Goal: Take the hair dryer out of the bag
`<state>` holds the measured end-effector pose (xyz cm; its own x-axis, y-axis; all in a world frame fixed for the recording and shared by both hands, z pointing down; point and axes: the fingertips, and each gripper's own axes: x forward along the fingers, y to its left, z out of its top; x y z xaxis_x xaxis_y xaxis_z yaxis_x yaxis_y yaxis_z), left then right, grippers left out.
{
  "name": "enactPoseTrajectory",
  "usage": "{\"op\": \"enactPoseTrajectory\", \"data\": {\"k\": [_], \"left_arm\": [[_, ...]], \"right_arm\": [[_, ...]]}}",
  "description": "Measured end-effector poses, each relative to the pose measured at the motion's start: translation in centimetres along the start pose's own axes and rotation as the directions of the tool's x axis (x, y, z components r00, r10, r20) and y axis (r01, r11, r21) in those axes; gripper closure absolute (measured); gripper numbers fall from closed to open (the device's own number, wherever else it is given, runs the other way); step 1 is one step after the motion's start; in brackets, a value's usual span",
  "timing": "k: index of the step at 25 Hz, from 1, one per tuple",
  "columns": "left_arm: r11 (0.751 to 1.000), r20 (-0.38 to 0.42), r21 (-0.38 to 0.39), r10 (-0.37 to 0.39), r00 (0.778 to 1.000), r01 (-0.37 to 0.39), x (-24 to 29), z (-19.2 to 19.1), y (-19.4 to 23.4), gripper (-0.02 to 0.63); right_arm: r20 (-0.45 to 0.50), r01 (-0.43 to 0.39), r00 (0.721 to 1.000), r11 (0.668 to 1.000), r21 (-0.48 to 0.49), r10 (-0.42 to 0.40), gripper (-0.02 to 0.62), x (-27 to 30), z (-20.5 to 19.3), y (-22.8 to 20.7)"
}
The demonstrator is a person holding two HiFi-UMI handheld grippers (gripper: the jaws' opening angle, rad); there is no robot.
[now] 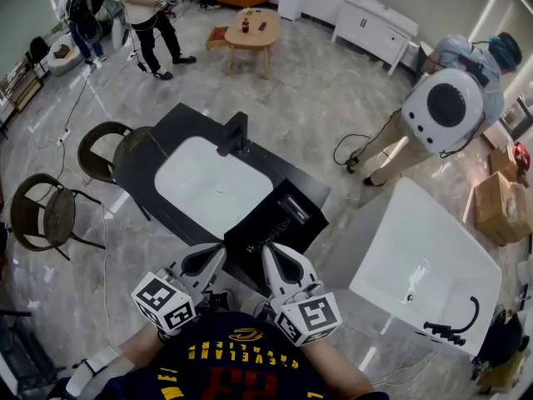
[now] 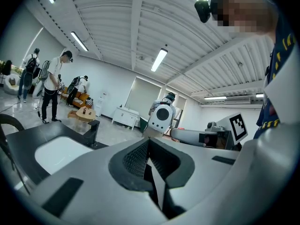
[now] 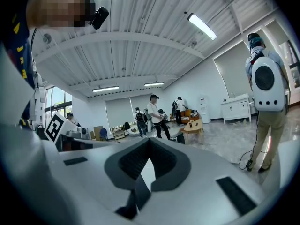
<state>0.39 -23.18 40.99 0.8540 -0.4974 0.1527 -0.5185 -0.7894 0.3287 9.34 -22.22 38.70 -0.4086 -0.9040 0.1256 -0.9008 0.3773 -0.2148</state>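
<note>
On the near right end of a black counter [image 1: 150, 152] lies a dark bag-like thing [image 1: 290, 212]; no hair dryer shows in any view. My left gripper [image 1: 202, 262] and right gripper [image 1: 281, 264] hang side by side close to my chest, just short of the counter's near edge, pointing at it. Both are shut with nothing between the pads. The left gripper view shows its jaws [image 2: 149, 159] closed together, with the white basin [image 2: 58, 154] beyond. In the right gripper view the jaws [image 3: 148, 162] are also closed and bare.
A white sink [image 1: 212, 183] with a black faucet [image 1: 235, 134] fills the counter's middle. A white bathtub [image 1: 425, 265] stands to the right, two wicker chairs [image 1: 50, 211] to the left. A person with a white backpack [image 1: 441, 111] stands beyond; others stand near a wooden table [image 1: 250, 32].
</note>
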Motion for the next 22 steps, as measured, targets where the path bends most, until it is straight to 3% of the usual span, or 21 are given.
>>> {"op": "enactPoseTrajectory", "data": {"k": [22], "left_arm": [[1.000, -0.010, 0.003, -0.015, 1.000, 0.015, 0.4, -0.4, -1.2, 0.603]], "right_arm": [[0.011, -0.003, 1.000, 1.000, 0.004, 0.003, 0.588, -1.1, -0.3, 0.2]]}}
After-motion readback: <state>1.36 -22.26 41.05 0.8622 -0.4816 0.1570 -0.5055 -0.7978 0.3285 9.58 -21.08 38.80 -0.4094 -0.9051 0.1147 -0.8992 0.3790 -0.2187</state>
